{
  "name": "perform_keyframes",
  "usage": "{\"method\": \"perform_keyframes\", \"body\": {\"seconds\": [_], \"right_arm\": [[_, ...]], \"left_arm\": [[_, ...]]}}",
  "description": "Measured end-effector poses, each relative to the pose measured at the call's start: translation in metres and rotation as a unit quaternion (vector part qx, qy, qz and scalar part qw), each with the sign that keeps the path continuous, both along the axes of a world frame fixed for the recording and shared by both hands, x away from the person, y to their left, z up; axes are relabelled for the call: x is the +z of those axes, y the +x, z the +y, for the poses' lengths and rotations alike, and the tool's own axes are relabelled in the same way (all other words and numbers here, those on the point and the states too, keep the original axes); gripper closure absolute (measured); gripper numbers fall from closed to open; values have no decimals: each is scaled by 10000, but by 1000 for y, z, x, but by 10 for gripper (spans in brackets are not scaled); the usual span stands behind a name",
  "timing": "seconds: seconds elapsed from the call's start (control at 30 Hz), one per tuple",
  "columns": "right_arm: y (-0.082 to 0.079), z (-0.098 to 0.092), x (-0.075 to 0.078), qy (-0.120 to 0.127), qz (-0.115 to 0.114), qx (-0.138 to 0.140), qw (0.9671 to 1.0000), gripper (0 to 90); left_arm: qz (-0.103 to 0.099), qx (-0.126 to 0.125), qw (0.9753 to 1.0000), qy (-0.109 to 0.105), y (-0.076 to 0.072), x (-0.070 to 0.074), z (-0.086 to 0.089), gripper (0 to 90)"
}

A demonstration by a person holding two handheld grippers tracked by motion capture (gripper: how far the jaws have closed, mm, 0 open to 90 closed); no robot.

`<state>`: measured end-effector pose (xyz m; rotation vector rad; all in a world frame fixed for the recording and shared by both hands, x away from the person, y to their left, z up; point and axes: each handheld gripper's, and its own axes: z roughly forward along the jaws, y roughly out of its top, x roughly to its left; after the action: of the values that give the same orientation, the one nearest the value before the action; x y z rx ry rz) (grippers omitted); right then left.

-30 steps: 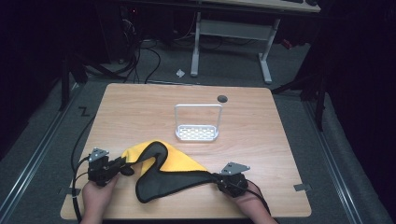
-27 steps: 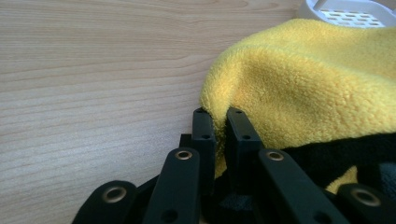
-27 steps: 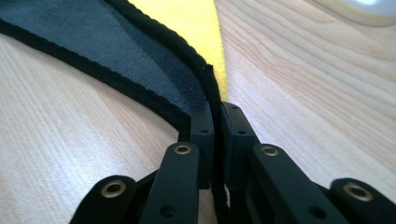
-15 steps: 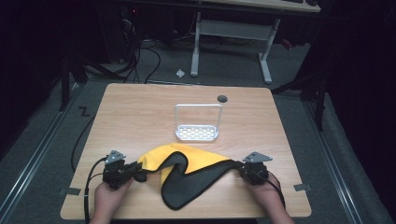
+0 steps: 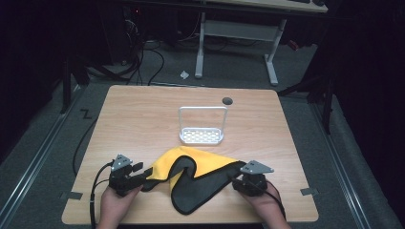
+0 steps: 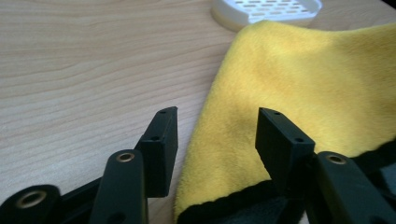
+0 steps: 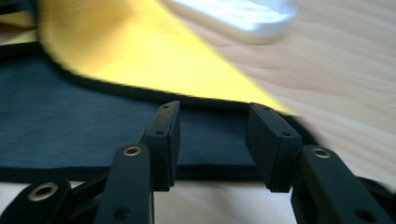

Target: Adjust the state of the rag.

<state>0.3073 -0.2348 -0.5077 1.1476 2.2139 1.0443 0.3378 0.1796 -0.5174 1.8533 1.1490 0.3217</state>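
Two grippers sit at the near edge of my table (image 5: 143, 114), one at each end of the cloth (image 5: 200, 179). On the left, my left gripper (image 5: 141, 172) has its jaws spread wide, the cloth's yellow corner lying loose between them, ungripped. The cloth, yellow with a black underside folded over, lies rumpled across the near middle, just in front of the white rack (image 5: 202, 126). On the right, my right gripper (image 5: 235, 183) gapes wide too, straddling the black corner.
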Motion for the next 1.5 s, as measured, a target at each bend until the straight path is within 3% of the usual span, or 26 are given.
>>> {"method": "perform_keyframes", "body": {"seconds": [0.13,0.23,0.4,0.53,0.7,0.83,0.93,0.97,1.03,1.1,1.17,1.4,1.5], "right_arm": [[-5,24,-6,76,167,337,9993,546],[-8,37,-11,-75,225,528,9983,545],[-8,43,-16,-159,307,646,9973,545],[-8,44,-16,-156,314,670,9971,544],[-6,46,-16,-134,321,712,9969,539],[-9,55,-15,28,406,976,9944,470],[-12,69,-20,-145,421,1126,9926,477],[-13,74,-22,-231,451,1181,9917,500],[-15,76,-24,-281,362,1210,9916,663],[-16,74,-23,-351,357,1191,9916,789],[-19,68,-23,-397,326,1170,9918,834],[-26,35,-21,-448,375,868,9945,838],[-27,16,-20,-465,398,643,9961,838]], "left_arm": [[-152,-205,9995,-158,-6,7,-6,424],[-300,-426,9983,-255,-12,12,-15,381],[-508,-672,9960,-302,-22,19,-25,337],[-610,-850,9935,-457,-28,26,-27,322],[-665,-1098,9912,-334,-34,30,-38,316],[-453,-1159,9922,39,-31,20,-53,342],[-281,-1043,9936,336,-25,12,-60,475],[-202,-1002,9942,337,-22,11,-59,542],[-230,-906,9951,310,-19,11,-56,753],[-267,-819,9961,204,-15,15,-49,849],[-352,-666,9971,139,-11,20,-40,860],[-446,-285,9986,-60,2,32,-13,862],[-386,-195,9990,-127,8,33,-5,862]]}}
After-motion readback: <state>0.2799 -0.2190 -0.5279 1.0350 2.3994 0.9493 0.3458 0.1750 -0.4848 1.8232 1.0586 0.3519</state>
